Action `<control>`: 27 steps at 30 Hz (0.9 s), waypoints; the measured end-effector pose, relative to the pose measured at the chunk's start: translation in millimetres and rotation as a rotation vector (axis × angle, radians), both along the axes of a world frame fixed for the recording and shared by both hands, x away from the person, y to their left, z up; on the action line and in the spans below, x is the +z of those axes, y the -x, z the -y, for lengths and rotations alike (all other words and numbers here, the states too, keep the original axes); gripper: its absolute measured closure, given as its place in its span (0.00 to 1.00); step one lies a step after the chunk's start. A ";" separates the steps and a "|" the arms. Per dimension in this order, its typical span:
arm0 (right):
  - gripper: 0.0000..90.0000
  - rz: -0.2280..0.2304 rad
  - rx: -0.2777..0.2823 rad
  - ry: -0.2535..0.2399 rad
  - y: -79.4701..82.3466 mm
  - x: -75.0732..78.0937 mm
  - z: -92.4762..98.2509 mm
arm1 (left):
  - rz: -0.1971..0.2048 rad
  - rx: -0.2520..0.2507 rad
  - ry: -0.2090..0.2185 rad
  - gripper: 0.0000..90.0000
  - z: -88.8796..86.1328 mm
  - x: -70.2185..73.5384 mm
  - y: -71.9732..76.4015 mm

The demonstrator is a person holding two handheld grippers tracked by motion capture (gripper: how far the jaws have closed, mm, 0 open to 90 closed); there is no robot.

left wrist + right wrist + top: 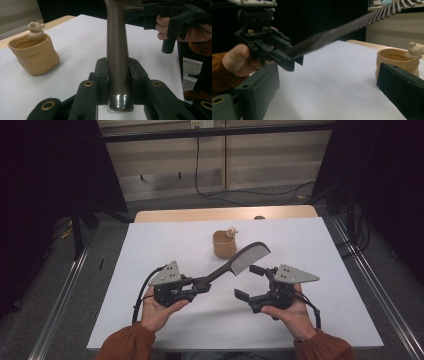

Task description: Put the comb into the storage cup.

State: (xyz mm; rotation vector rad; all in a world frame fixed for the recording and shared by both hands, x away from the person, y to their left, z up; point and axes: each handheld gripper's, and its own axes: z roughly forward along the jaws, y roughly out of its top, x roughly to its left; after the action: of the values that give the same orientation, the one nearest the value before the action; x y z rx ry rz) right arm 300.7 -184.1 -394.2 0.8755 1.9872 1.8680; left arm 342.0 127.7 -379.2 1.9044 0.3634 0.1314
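Observation:
A dark brown comb (240, 260) with a long handle is held above the white table (150, 250), rising to the right toward its toothed head. My left gripper (202, 284) is shut on the handle (117, 50), whose shiny end cap sits between the jaws. My right gripper (248, 281) stands open just right of the comb, nothing between its pads (259, 85). The comb (342, 32) crosses the right gripper view, with the left gripper (284, 57) at its lower end. A tan cup (224, 245) with a small bear figure on its rim stands behind the comb.
The tan cup (33, 55) stands on the white table to the left in the left gripper view, and the cup (397, 60) is at the right in the right gripper view. A wooden table edge (225, 213) lies at the back. Dark stands and cables flank the table.

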 end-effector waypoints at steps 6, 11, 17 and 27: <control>0.10 0.000 0.006 -0.071 -3.0 2.0 -6.7 | 0.018 0.002 0.020 0.80 2.9 -1.9 0.4; 0.15 -0.017 0.002 -0.127 -3.8 0.1 -11.3 | 0.026 0.003 0.034 0.80 4.0 -2.2 -0.2; 0.28 -0.040 0.005 -0.204 -5.2 -1.5 -18.2 | 0.032 0.006 0.040 0.80 5.0 -3.2 -2.0; 0.40 -0.076 -0.032 -0.283 -11.6 -5.0 -24.8 | 0.030 -0.002 0.027 0.80 5.1 -2.7 -3.0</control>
State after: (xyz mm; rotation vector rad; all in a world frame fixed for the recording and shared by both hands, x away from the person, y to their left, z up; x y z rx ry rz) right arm 312.2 -159.3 -399.2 1.0607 1.7635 2.1628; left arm 344.9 122.6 -381.9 1.8746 0.3413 0.1524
